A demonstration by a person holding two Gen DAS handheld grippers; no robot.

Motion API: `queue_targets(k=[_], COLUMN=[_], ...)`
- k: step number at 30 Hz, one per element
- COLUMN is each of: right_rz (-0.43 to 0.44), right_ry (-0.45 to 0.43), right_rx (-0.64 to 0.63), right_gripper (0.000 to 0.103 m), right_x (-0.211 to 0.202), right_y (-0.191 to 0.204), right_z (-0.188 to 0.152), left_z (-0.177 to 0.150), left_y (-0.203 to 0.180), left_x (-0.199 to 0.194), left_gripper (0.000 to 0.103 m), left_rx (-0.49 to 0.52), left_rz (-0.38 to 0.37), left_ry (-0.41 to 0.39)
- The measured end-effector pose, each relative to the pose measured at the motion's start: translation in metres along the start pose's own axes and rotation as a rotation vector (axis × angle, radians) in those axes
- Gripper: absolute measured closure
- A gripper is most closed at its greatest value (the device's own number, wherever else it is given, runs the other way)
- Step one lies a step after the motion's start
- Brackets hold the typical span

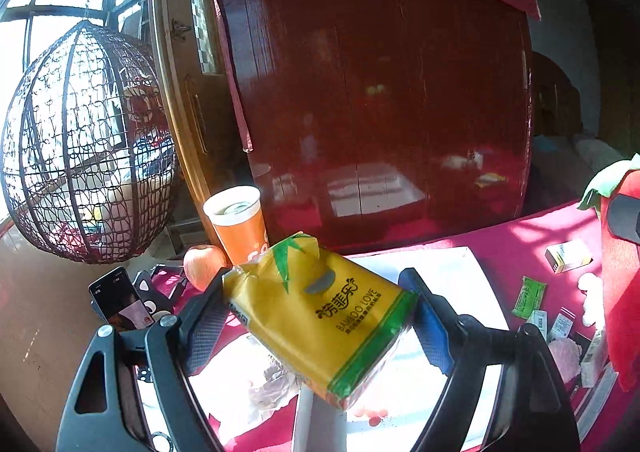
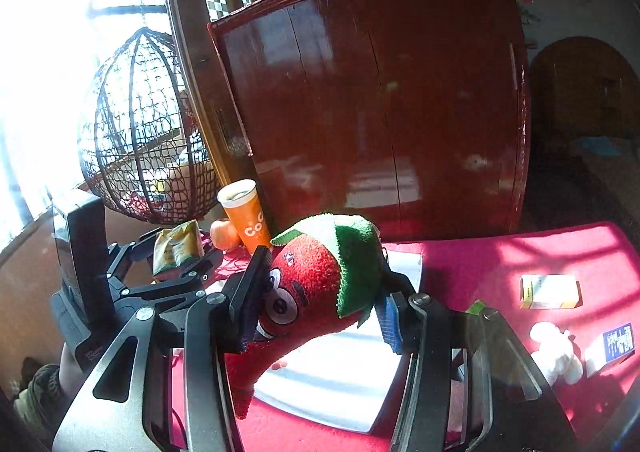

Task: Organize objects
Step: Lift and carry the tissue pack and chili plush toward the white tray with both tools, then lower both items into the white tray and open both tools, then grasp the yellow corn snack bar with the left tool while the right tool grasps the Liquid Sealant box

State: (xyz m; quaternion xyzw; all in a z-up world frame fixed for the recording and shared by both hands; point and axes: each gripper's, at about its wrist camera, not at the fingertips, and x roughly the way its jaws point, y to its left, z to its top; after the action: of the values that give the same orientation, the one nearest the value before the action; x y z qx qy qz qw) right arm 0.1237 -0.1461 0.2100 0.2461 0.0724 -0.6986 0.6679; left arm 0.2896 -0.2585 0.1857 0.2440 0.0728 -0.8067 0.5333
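Note:
My left gripper [image 1: 316, 316] is shut on a yellow and green tissue pack [image 1: 320, 312], held tilted above a white tray [image 1: 452, 264]. That gripper and the tissue pack [image 2: 178, 248] also show at the left of the right wrist view. My right gripper [image 2: 320, 308] is shut on a red plush chili toy [image 2: 308, 292] with a green cap and a cartoon face, lifted over the white tray [image 2: 340, 384]. The plush [image 1: 622, 284] shows at the right edge of the left wrist view.
An orange paper cup [image 1: 240, 224] and an apple [image 1: 204, 264] stand at the table's back left, next to a phone [image 1: 120, 304]. A small box [image 2: 550, 291], several packets [image 1: 530, 296] and a white plush [image 2: 558, 354] lie on the red cloth at right. A tall red-brown cabinet [image 1: 380, 100] stands behind.

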Motion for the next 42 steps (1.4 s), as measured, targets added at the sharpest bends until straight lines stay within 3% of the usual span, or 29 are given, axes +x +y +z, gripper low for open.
queue_targets(k=[5, 16, 21, 24, 25, 26, 28, 29, 34, 42], right_rz=[-0.019, -0.076, -0.121, -0.138, -0.145, -0.159, -0.183, -0.205, -0.23, -0.137], right_ry=[0.063, 0.297, 0.409, 0.414, 0.411, 0.409, 0.401, 0.391, 0.338, 0.149], right_rx=[-0.003, -0.023, -0.024, -0.033, -0.036, -0.04, -0.045, -0.047, 0.0, 0.123], right_gripper=[0.055, 0.054, 0.054, 0.053, 0.047, 0.033, 0.01, 0.002, 0.0, 0.0], right_x=[0.029, 0.126, 0.175, 0.184, 0.188, 0.19, 0.191, 0.19, 0.173, 0.098], right_y=[-0.004, -0.019, -0.029, -0.029, -0.029, -0.029, -0.031, -0.033, -0.047, -0.055], right_z=[-0.004, -0.032, -0.049, -0.053, -0.054, -0.055, -0.056, -0.056, -0.05, -0.028], left_z=[-0.01, -0.04, -0.051, -0.056, -0.057, -0.058, -0.057, -0.056, -0.051, -0.045], left_y=[-0.002, -0.005, -0.011, -0.013, -0.014, -0.014, -0.014, -0.013, -0.011, -0.014], left_x=[0.027, 0.119, 0.147, 0.157, 0.159, 0.159, 0.159, 0.157, 0.145, 0.103], left_gripper=[0.02, 0.02, 0.02, 0.018, 0.015, 0.013, 0.0, 0.0, 0.0, 0.0], left_rx=[-0.044, -0.105, -0.108, -0.125, -0.128, -0.127, -0.125, -0.128, -0.141, -0.182], left_rz=[-0.021, -0.063, -0.055, -0.071, -0.078, -0.082, -0.06, -0.047, -0.033, -0.072], left_ry=[0.046, 0.246, 0.295, 0.31, 0.309, 0.301, 0.274, 0.258, 0.233, 0.171])
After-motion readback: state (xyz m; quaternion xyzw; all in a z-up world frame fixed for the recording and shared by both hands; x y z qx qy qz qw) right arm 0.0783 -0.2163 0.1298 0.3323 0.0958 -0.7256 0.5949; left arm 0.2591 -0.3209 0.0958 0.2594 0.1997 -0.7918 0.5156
